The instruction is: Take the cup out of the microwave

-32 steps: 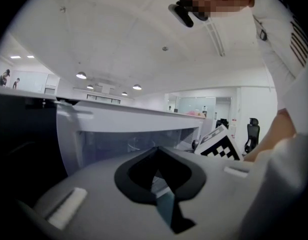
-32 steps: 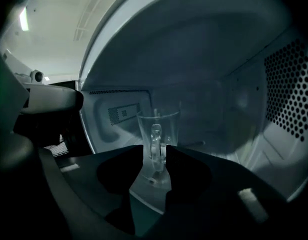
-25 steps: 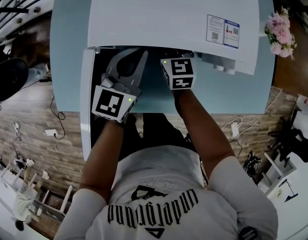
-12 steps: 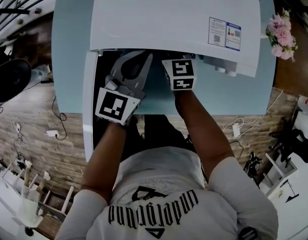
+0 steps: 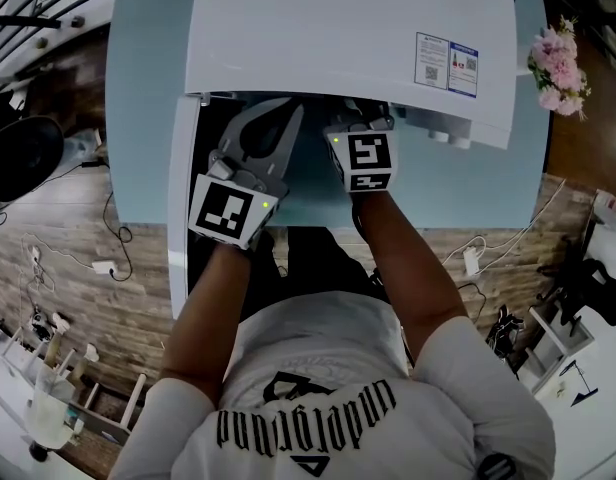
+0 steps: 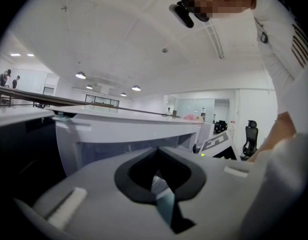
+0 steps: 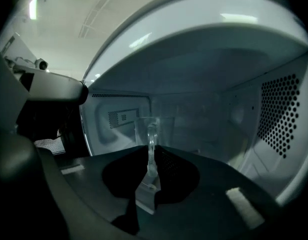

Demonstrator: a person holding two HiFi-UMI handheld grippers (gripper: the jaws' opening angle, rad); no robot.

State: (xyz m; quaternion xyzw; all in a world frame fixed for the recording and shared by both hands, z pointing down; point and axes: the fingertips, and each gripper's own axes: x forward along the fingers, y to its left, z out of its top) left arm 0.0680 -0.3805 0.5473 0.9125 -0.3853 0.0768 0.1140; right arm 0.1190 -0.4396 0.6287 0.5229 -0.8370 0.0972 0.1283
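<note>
The right tool (image 7: 152,153) is closing its jaws on the upright handle (image 7: 152,134) of the clear glass cup (image 7: 163,126). The cup stands inside the white microwave (image 7: 279,109), at the tool's 12 o'clock. The left tool (image 6: 156,156), closed and empty, hangs at 9 o'clock. Withdrawal likely runs toward 6.

An open-plan office is indicated. In the left gripper view a wide white ceiling set with round recessed lights (image 6: 80,75) is seen, with glass partitions (image 6: 194,106) far back and a black office chair (image 6: 251,134) at the right. From the head view a white microwave (image 5: 348,28) on a pale blue table (image 5: 138,118), a wood-plank floor (image 5: 78,298) strewn with cables (image 5: 108,238) and pink flowers (image 5: 560,63) at the far right are shown.
</note>
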